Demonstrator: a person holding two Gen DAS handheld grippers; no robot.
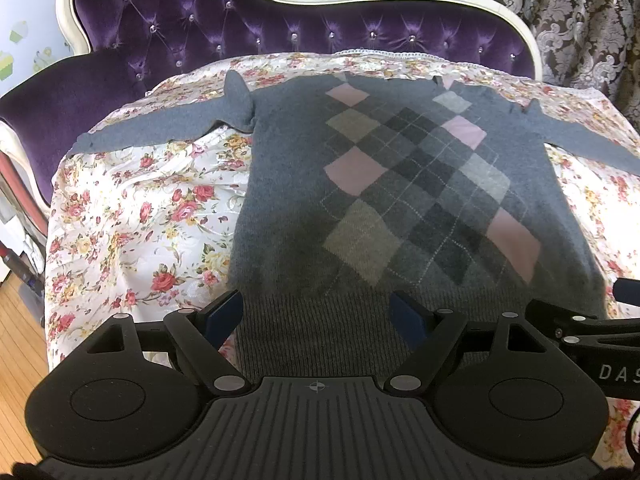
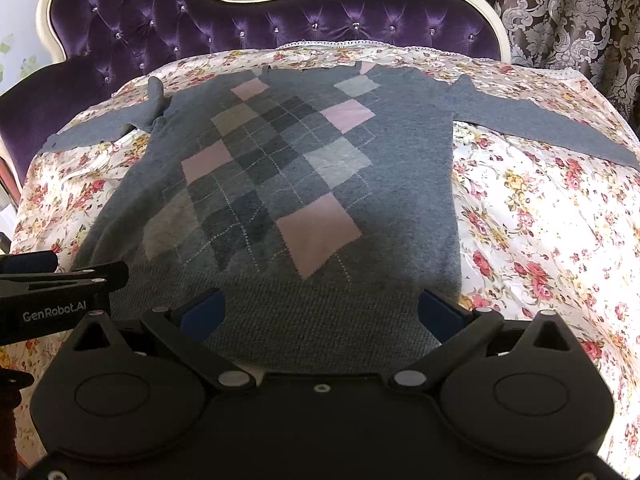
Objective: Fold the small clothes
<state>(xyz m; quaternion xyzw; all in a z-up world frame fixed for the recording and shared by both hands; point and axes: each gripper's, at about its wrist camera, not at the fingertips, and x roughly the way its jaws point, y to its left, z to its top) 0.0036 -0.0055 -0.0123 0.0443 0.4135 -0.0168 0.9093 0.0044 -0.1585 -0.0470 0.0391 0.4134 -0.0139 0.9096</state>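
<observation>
A grey argyle sweater (image 1: pixel 400 184) with pink and beige diamonds lies flat on a floral bedspread (image 1: pixel 140 208), both sleeves spread out to the sides, hem nearest me. It also shows in the right wrist view (image 2: pixel 288 184). My left gripper (image 1: pixel 318 314) is open, its fingers straddling the left part of the ribbed hem. My right gripper (image 2: pixel 322 312) is open, its fingers straddling the right part of the hem. Neither holds anything. Each gripper shows at the edge of the other's view.
A purple tufted headboard (image 1: pixel 280 28) with a cream frame stands behind the bedspread (image 2: pixel 540 220). Patterned curtains (image 1: pixel 580 8) hang at the back right. Wooden floor (image 1: pixel 20 340) lies to the left of the bed.
</observation>
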